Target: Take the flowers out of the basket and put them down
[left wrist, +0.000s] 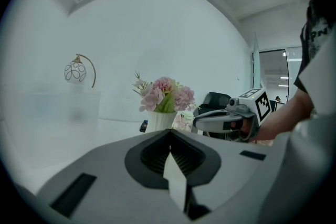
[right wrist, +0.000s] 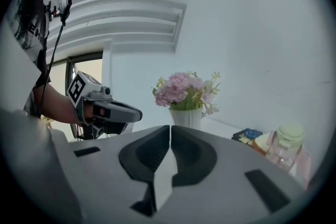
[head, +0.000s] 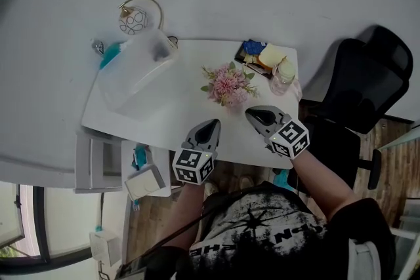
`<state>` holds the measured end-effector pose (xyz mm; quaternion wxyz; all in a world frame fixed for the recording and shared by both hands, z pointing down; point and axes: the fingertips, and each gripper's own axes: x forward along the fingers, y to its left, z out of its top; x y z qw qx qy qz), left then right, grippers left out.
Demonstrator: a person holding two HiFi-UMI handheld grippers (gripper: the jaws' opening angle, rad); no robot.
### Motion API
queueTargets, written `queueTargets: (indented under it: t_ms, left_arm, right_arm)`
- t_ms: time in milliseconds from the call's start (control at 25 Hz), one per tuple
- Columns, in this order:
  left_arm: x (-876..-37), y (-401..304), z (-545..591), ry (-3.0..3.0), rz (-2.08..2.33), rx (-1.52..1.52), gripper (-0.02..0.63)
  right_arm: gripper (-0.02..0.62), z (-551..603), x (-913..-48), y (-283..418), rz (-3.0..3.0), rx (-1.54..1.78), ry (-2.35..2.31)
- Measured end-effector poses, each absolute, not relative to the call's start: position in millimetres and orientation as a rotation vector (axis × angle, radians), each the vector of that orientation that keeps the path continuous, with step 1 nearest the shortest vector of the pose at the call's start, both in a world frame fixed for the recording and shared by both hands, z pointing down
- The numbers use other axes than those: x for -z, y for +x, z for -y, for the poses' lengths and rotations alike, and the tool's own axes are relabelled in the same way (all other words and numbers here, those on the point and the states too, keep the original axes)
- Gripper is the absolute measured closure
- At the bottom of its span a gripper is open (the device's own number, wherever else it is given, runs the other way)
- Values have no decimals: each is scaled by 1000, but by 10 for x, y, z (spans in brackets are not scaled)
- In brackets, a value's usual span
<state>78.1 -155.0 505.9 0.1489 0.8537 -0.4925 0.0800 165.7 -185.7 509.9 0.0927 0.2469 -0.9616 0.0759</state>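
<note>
The left hand-held gripper (head: 210,124) and right hand-held gripper (head: 258,116) are hovering shut and empty near the flowers (head: 228,84). Reaching in closed is likely risking toppling their slim basket (right wrist: 186,118).

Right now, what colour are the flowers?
Pink flowers, clearest in the right gripper view.

White table (head: 190,121): bunch of pink flowers in a white vase (head: 228,84) near centre, clear plastic box (head: 134,69) to its left, stack of flat books (head: 256,52) and pale plastic bottle (head: 283,75) at the far right corner. Round wire ornament (head: 133,20) behind the box; black office chair (head: 364,85) right of the table. Over the near edge, left gripper (head: 211,122) and right gripper (head: 252,113) side by side, the flowers ahead of both.
</note>
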Motion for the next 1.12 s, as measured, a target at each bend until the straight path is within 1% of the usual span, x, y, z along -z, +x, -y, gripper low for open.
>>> queueTargets:
  t_ms: [120, 640, 1120]
  left_arm:
    - [-5014, 825, 1501, 2473, 1407, -237, 592]
    - [-4958, 771, 1454, 2487, 1420, -264, 591]
    - [-5005, 703, 1483, 2473, 1440, -272, 592]
  right_arm:
    - [578, 1806, -5025, 1677, 2867, -223, 727]
    - [578, 1730, -4918, 1592, 2882, -193, 689]
    - [580, 1702, -4998, 1514, 2860, -175, 665]
